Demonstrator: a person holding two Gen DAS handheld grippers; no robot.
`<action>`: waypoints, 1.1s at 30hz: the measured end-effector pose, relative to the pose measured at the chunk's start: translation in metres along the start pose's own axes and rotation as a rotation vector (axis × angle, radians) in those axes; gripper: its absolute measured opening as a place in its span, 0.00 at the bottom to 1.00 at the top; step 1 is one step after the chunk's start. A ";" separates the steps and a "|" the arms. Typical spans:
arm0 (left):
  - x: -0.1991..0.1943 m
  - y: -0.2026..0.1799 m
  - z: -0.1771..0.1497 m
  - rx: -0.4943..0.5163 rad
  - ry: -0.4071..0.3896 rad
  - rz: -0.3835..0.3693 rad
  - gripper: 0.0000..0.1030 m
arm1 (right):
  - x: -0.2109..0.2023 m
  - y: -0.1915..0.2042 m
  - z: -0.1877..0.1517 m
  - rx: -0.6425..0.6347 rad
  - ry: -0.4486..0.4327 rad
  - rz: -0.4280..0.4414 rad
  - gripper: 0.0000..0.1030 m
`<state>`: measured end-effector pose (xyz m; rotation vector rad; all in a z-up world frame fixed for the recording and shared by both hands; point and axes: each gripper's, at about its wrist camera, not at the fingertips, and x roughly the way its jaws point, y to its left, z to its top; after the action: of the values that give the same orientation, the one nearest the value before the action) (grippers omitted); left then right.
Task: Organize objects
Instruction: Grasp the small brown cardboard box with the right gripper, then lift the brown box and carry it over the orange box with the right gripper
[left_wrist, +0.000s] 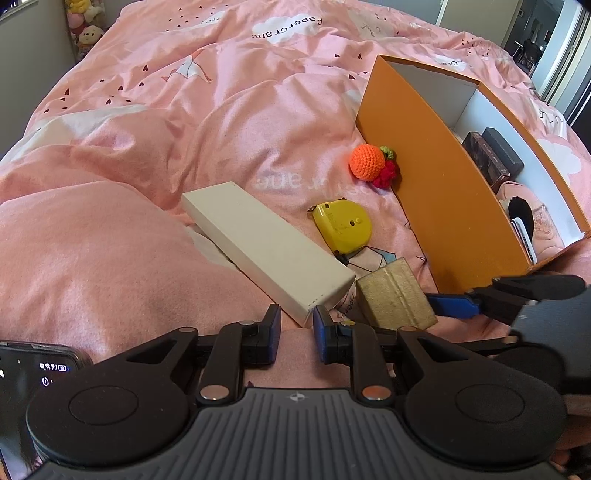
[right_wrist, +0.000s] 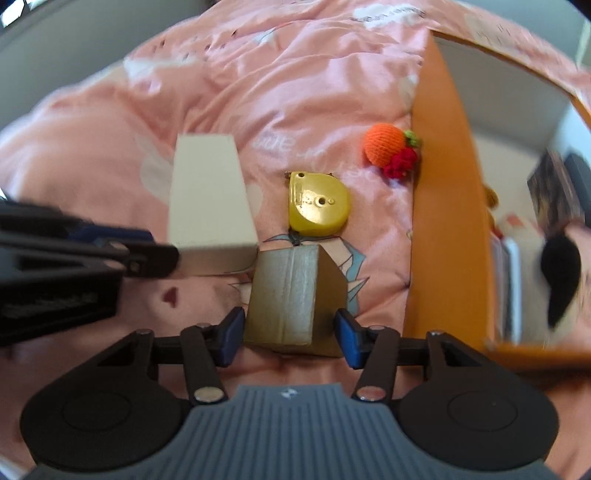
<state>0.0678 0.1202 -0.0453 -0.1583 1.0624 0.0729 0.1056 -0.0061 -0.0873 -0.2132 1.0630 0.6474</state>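
Cardboard box (right_wrist: 291, 295), small and brown, sits on the pink bed cover (right_wrist: 295, 92) between the right tool's (right_wrist: 291, 338) blue pads, which flank its sides with slight gaps. Left tool (left_wrist: 296, 338) is narrow and empty, the white box's (left_wrist: 266, 251) corner at 12 o'clock. Yellow tape measure (right_wrist: 317, 206) lies at 12 o'clock from the cardboard box, orange bin (right_wrist: 443, 221) at 3.

Two close, down-tilted wrist views, both over the bedspread (left_wrist: 221, 110) and orange box (right_wrist: 443, 221).
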 end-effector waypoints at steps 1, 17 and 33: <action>-0.001 -0.001 0.000 0.005 -0.003 -0.006 0.25 | -0.005 -0.004 -0.001 0.043 -0.002 0.017 0.51; -0.012 -0.042 -0.011 0.137 -0.004 -0.138 0.26 | -0.040 -0.070 -0.048 0.486 0.111 0.073 0.46; 0.012 -0.070 -0.024 0.175 0.099 -0.285 0.20 | -0.067 -0.064 -0.046 0.337 -0.030 -0.053 0.20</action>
<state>0.0624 0.0475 -0.0603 -0.1544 1.1296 -0.2871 0.0869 -0.1040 -0.0613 0.0603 1.1163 0.4147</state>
